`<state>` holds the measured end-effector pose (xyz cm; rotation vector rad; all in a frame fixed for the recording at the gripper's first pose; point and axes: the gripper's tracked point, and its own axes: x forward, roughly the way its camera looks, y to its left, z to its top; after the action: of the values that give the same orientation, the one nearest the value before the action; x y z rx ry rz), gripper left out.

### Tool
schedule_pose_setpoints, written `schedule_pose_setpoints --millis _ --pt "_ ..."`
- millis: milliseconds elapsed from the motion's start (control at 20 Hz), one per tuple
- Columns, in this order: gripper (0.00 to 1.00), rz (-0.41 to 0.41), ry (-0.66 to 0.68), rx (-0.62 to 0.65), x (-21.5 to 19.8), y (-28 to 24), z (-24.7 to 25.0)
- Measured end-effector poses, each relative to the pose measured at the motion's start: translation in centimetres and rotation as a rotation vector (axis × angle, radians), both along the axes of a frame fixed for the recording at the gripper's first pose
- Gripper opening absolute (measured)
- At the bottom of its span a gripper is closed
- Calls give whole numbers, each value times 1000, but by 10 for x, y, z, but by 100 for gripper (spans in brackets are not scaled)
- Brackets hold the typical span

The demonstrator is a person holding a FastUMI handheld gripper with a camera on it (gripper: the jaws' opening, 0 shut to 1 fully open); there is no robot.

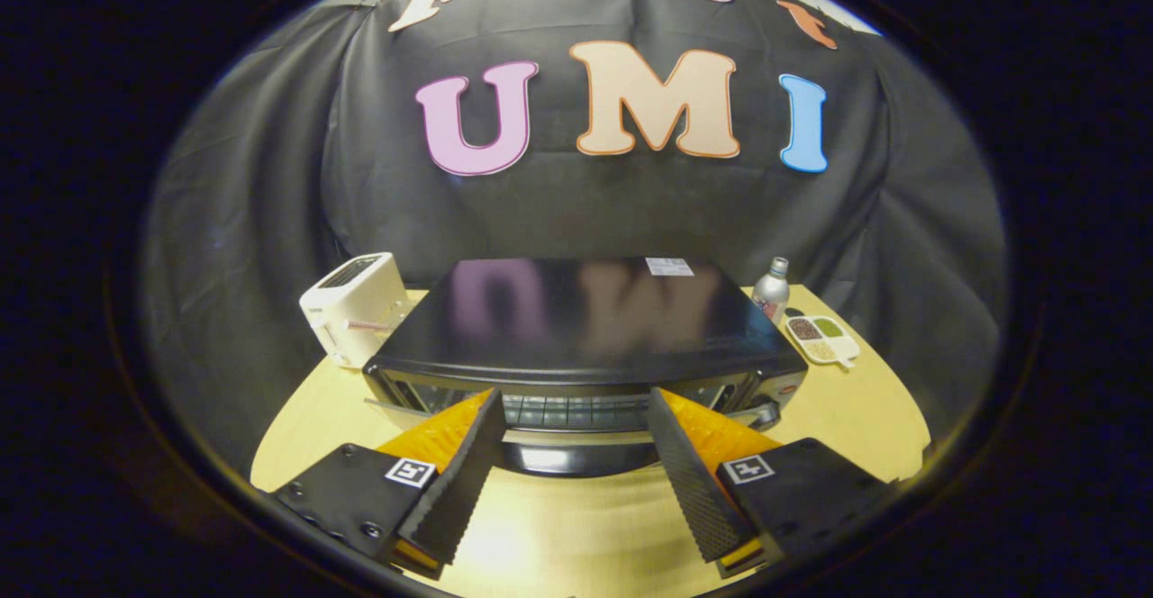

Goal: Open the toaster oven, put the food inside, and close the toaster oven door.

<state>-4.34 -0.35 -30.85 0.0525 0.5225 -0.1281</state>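
Note:
The black toaster oven point(585, 319) stands in the middle of the round yellow table point(865, 418), seen from above and in front. Its wire rack point(576, 411) shows through the front, just beyond my fingertips. Below the rack a dark glossy door handle point(576, 458) juts toward me, lying between my two fingers. I cannot tell how far the door stands ajar. My gripper point(575, 397) is open wide, one finger on each side of the handle, touching nothing that I can see.
A white slot toaster point(356, 305) stands left of the oven. Right of the oven are a silver bottle point(771, 290) and a small white divided dish point(820, 337) with dark and green fillings. Bare tabletop lies under the fingers.

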Motion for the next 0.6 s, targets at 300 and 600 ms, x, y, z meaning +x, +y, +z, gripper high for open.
schedule_pose_setpoints --millis 300,600 --pt "99 -13 81 5 -39 3 -13" --pt "99 2 163 -19 -68 7 -30"
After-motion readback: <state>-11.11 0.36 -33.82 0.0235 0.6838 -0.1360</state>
